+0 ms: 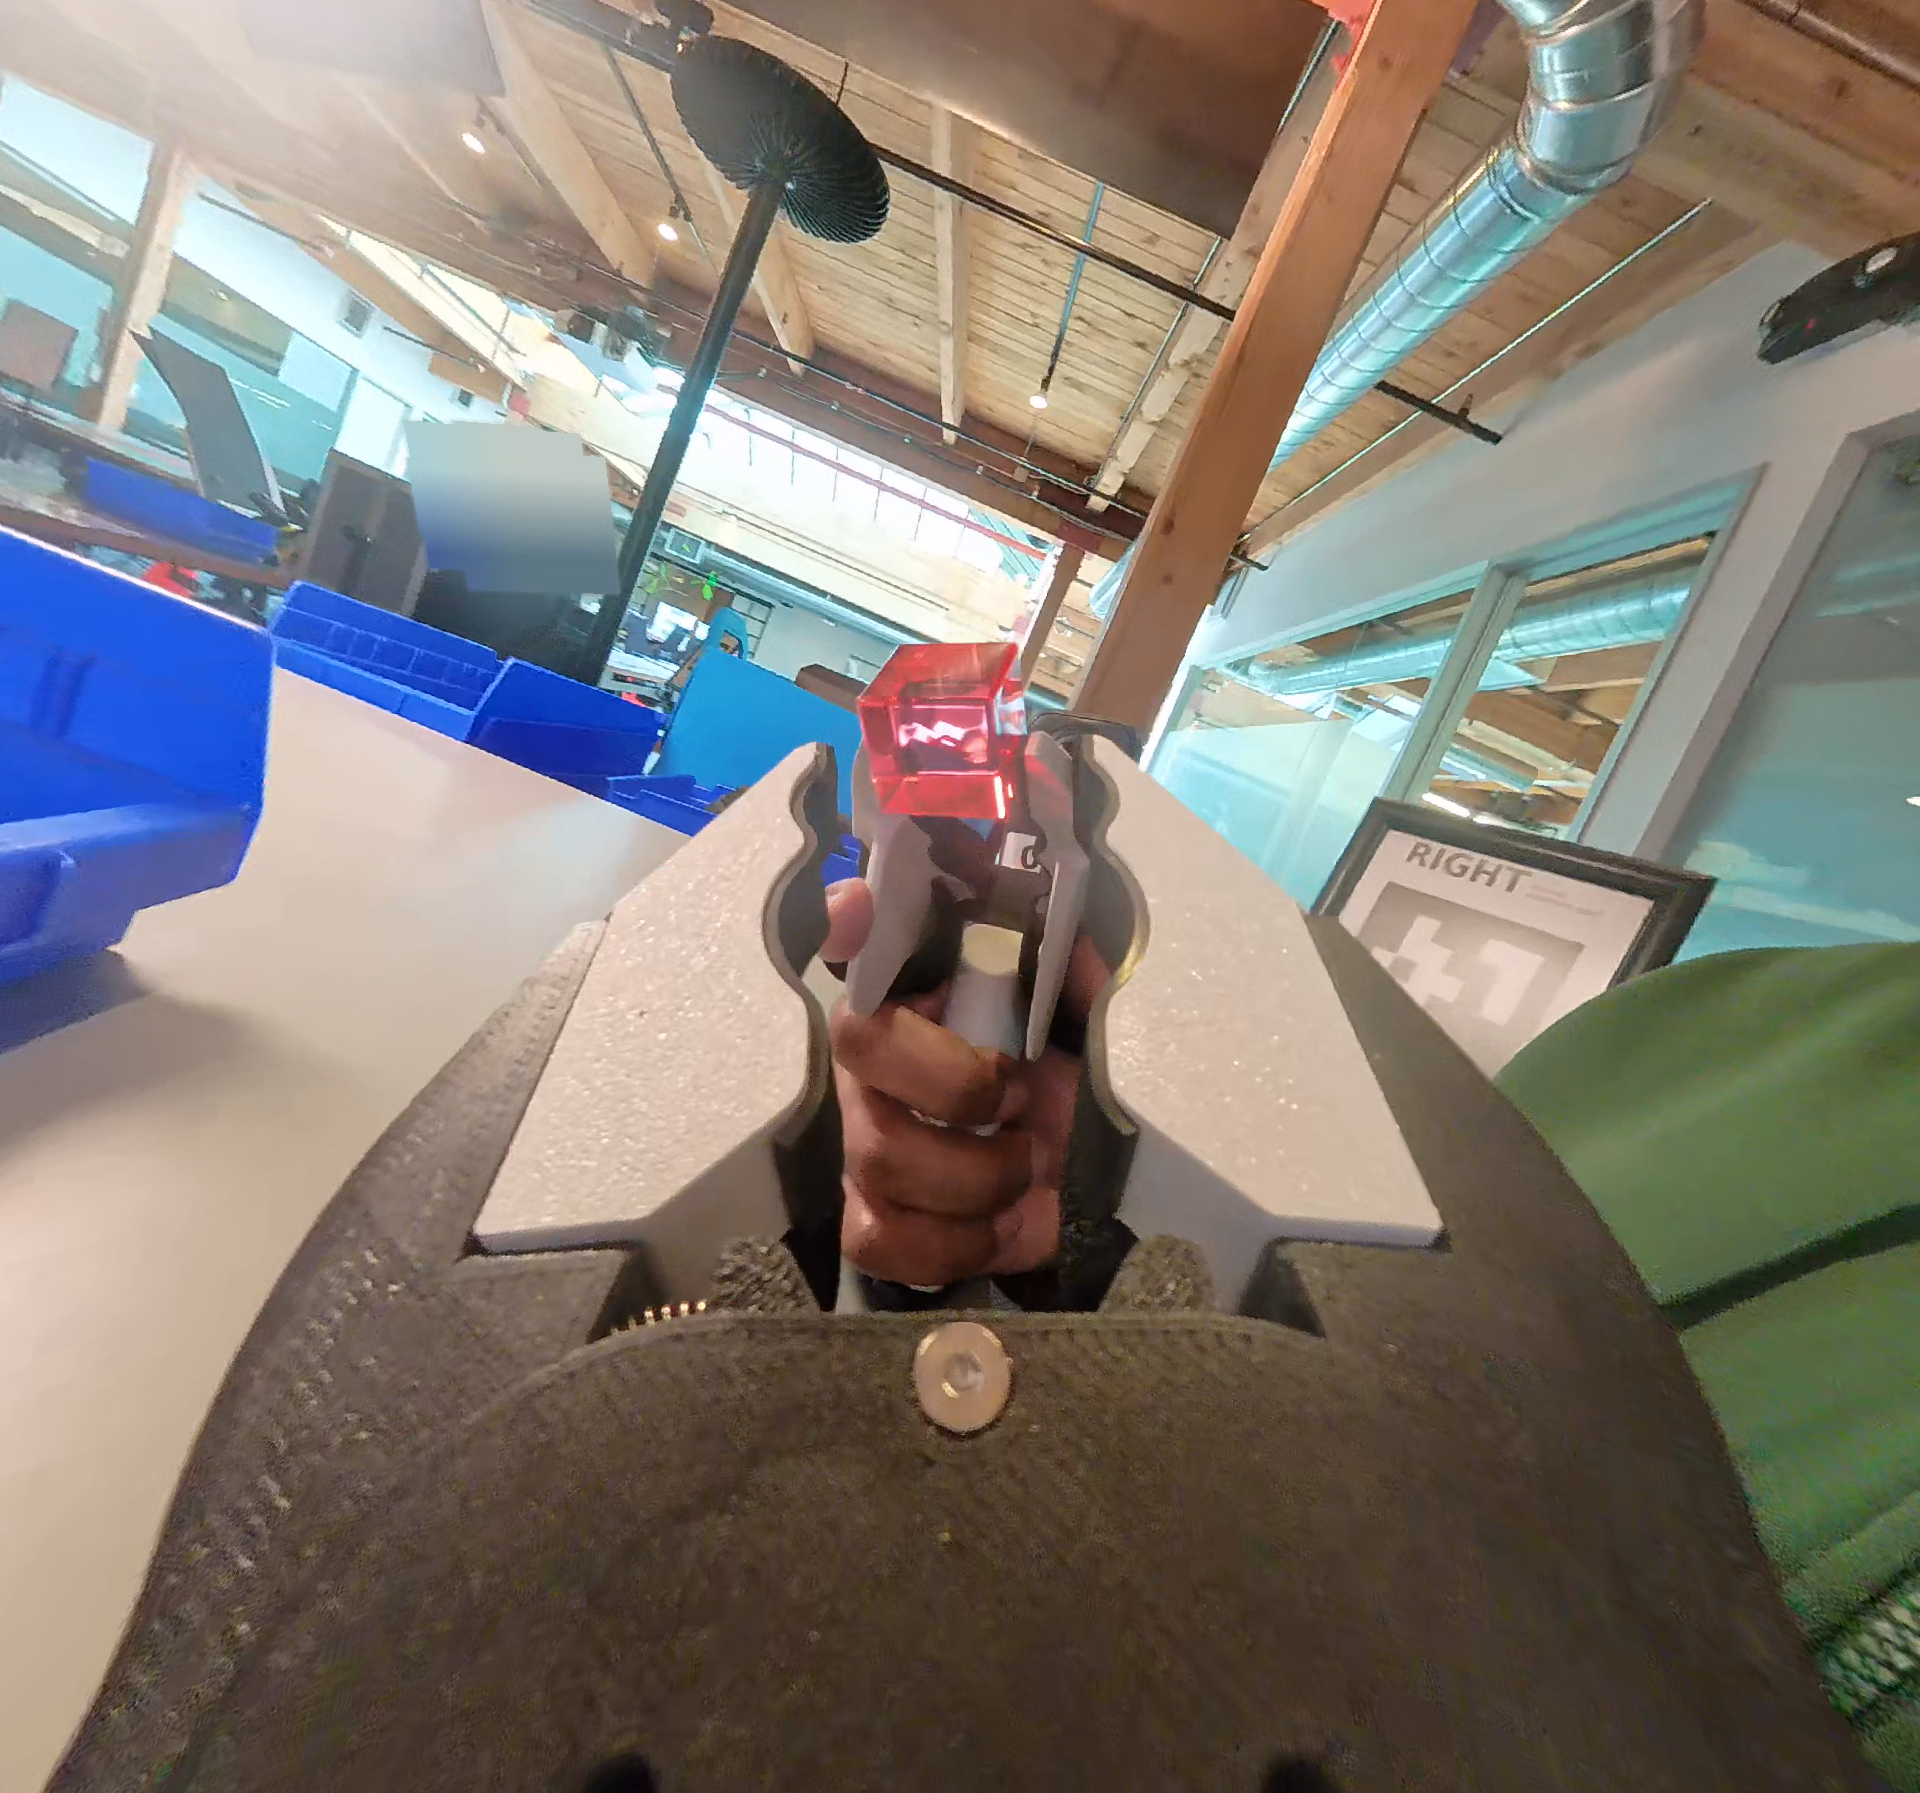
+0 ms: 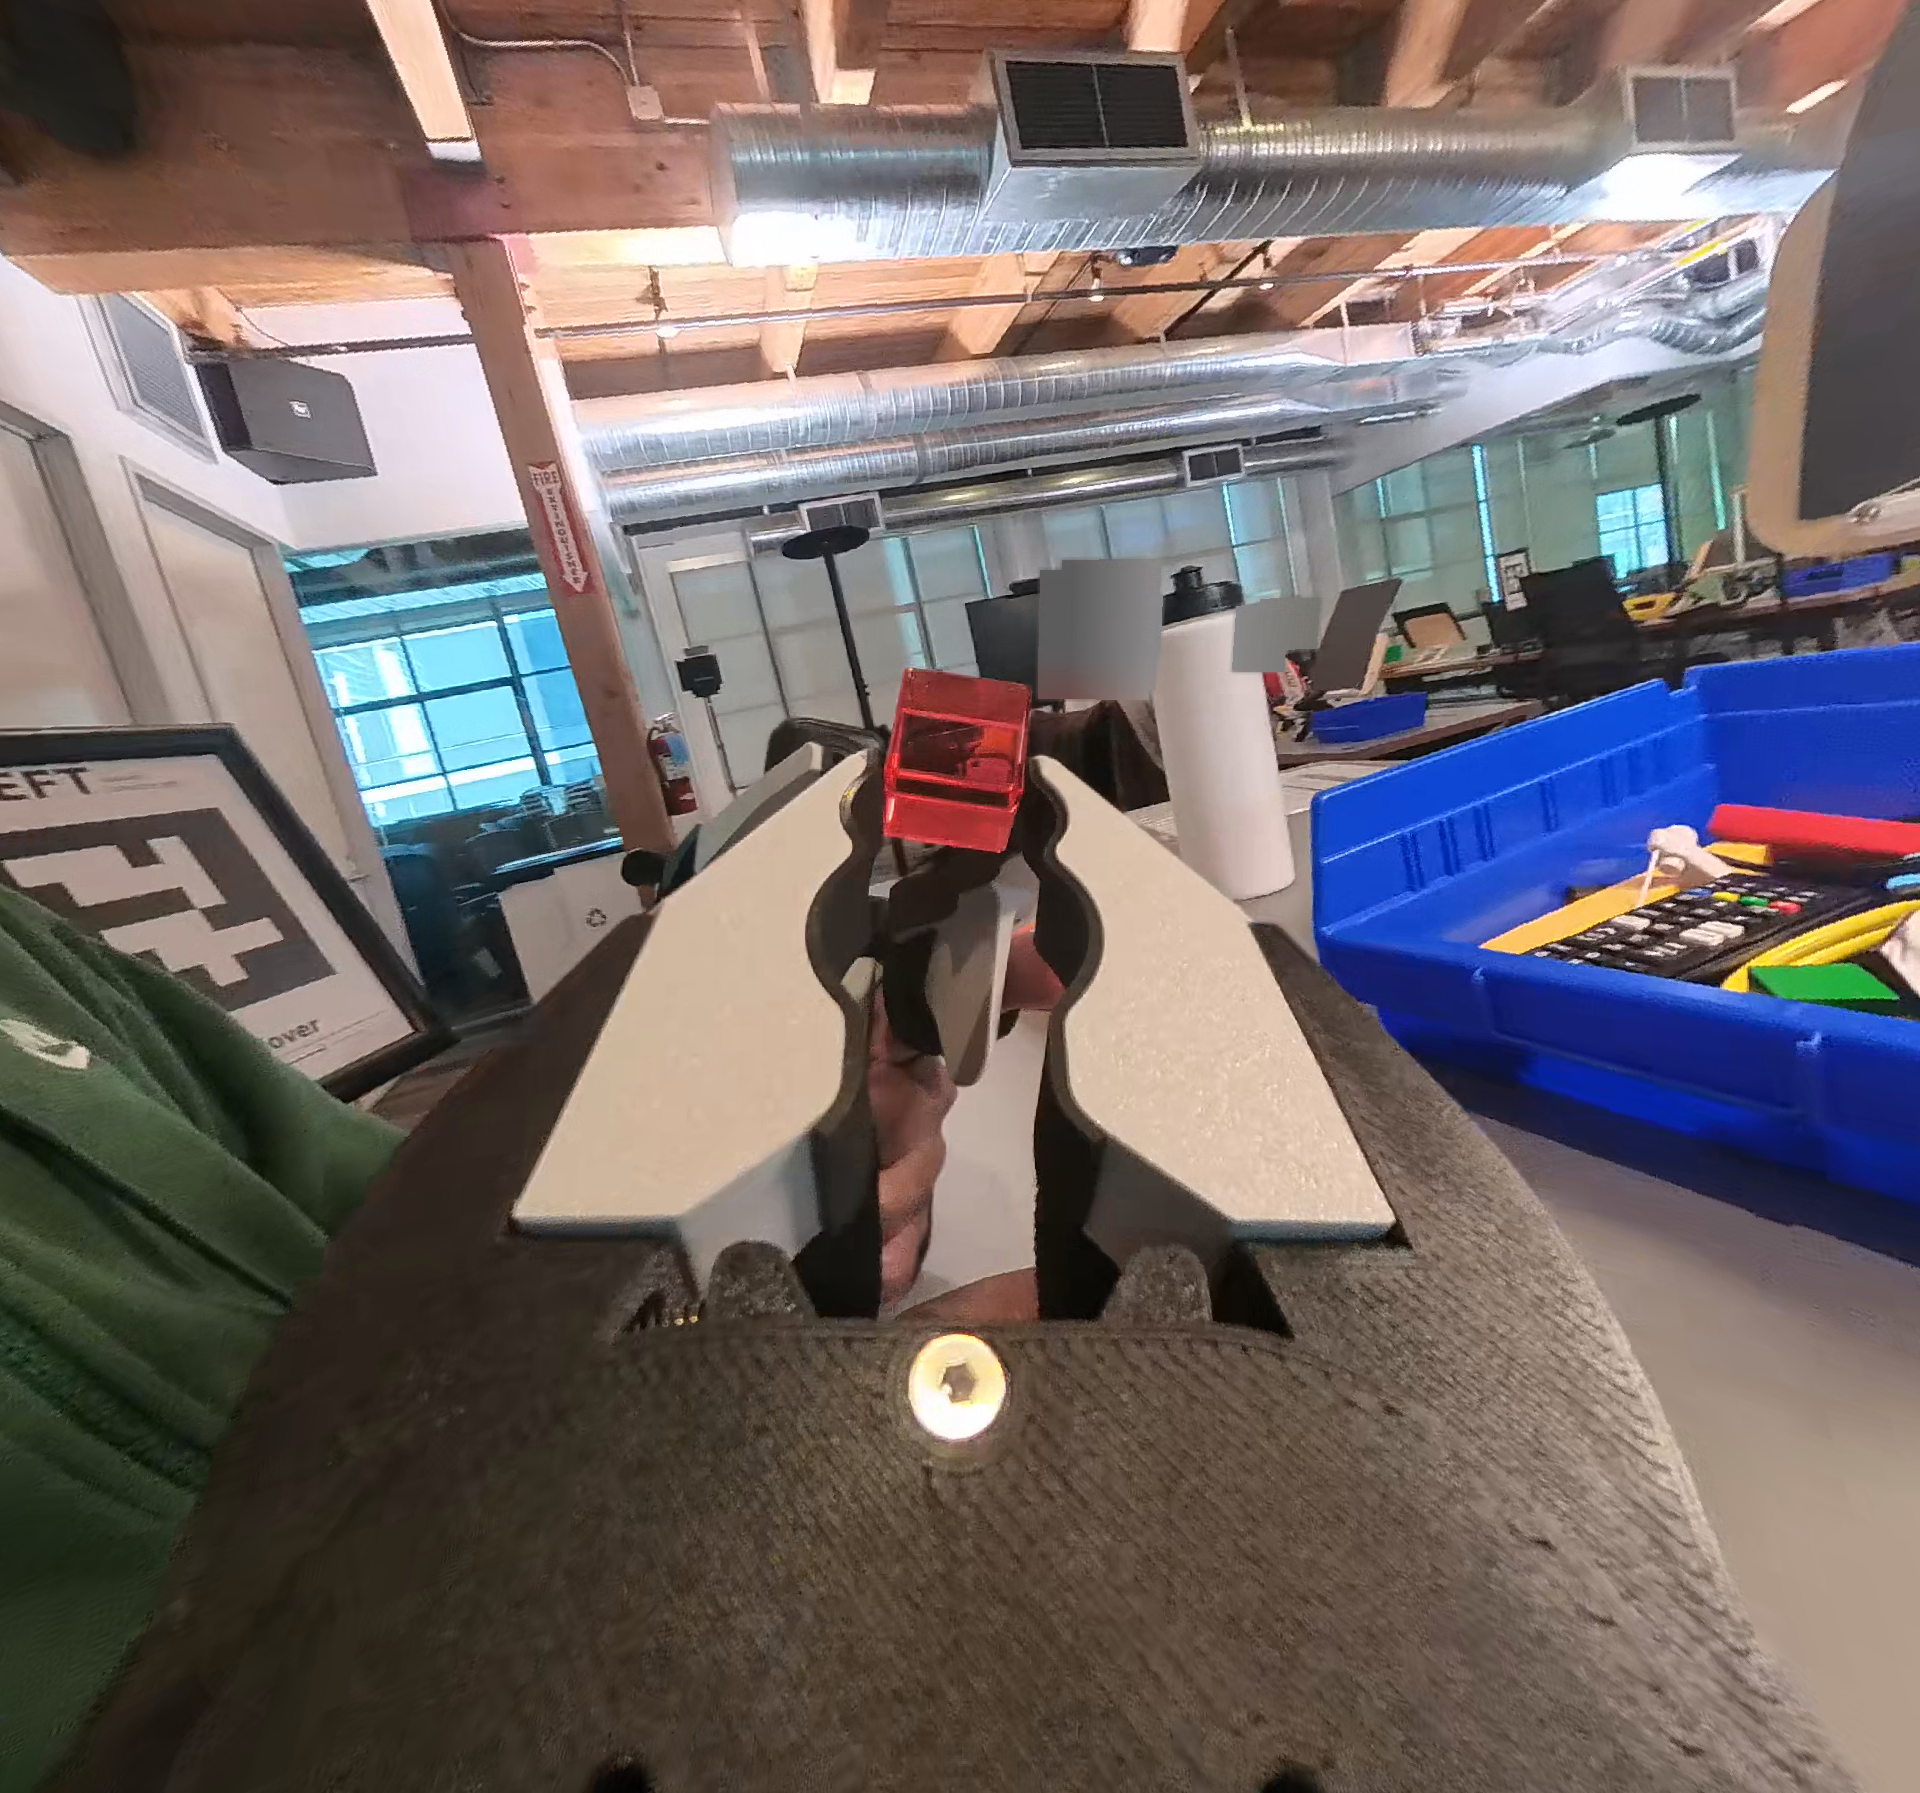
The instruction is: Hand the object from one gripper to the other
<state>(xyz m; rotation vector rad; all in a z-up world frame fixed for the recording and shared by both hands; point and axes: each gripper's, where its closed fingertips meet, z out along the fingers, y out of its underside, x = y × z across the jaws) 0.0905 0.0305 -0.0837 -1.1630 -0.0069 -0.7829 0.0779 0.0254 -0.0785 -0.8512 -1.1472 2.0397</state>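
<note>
1 red cube (image 2: 954,769) clamped in right tongs (image 2: 951,782) (left tongs (image 1: 956,772) gape around it).

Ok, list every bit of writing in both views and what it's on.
I won't quote wording; these carry it:
Framed black-and-white marker board, left wrist view: legible heading.
Framed marker board, right wrist view: heading, partly cut off.
Red-and-white vertical sign on the wooden post: legible.
Remote keys in blue bin: too small.
</note>
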